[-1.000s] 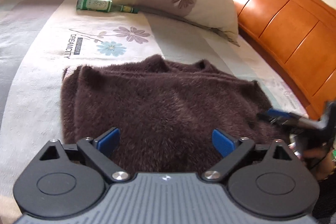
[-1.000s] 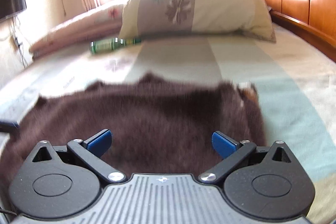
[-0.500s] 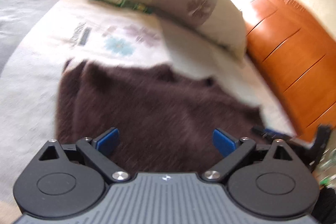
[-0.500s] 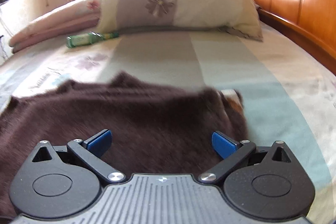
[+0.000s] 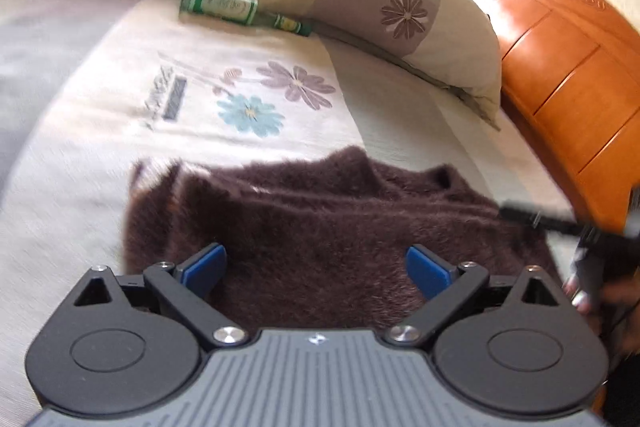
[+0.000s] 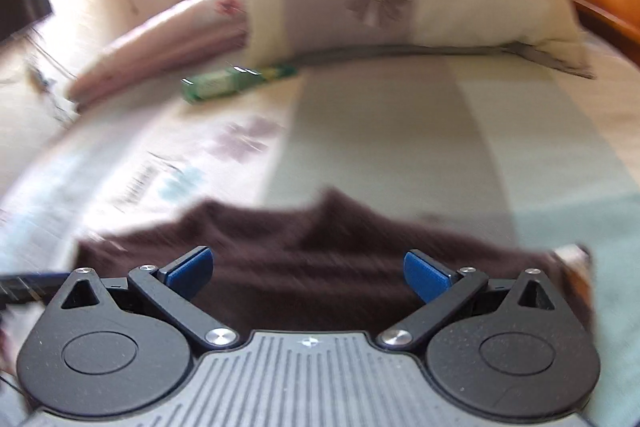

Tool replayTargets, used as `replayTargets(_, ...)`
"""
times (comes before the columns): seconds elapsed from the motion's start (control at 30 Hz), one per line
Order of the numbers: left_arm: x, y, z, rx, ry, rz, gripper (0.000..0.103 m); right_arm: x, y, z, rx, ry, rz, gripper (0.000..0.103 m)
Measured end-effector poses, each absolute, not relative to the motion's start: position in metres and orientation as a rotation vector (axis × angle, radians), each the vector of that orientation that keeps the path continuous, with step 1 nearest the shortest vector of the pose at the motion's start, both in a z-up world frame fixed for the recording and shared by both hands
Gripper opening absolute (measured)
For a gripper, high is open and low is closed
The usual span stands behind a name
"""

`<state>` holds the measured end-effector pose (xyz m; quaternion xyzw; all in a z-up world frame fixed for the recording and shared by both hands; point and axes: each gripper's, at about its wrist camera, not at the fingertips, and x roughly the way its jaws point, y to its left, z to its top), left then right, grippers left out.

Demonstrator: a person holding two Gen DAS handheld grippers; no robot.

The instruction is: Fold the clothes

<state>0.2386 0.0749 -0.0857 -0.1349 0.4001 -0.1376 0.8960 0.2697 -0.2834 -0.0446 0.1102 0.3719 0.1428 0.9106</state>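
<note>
While both grippers hover, a brown fuzzy garment (image 5: 340,227) lies folded on the bed (image 5: 80,163).
Left gripper (image 5: 316,267) and right gripper (image 6: 307,269) fingers spread wide, grasping nothing.

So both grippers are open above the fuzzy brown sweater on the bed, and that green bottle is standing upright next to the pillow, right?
Nearly. The green bottle lies on its side beside the pillow, as the left wrist view shows. The rest holds: left gripper and right gripper are open above the brown sweater.
</note>
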Motion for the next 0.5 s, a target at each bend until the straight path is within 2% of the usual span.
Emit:
replayTargets(0.1,0.239,0.082,-0.083,-0.285,0.809,-0.267,0.097,0.301,-0.271,-0.05,0.275,0.825,0.363,0.103)
replayTargets(0.5,0.239,0.095,-0.09,-0.312,0.798,-0.29,0.097,0.323,-0.219,-0.057,0.131,0.873,0.389,0.103)
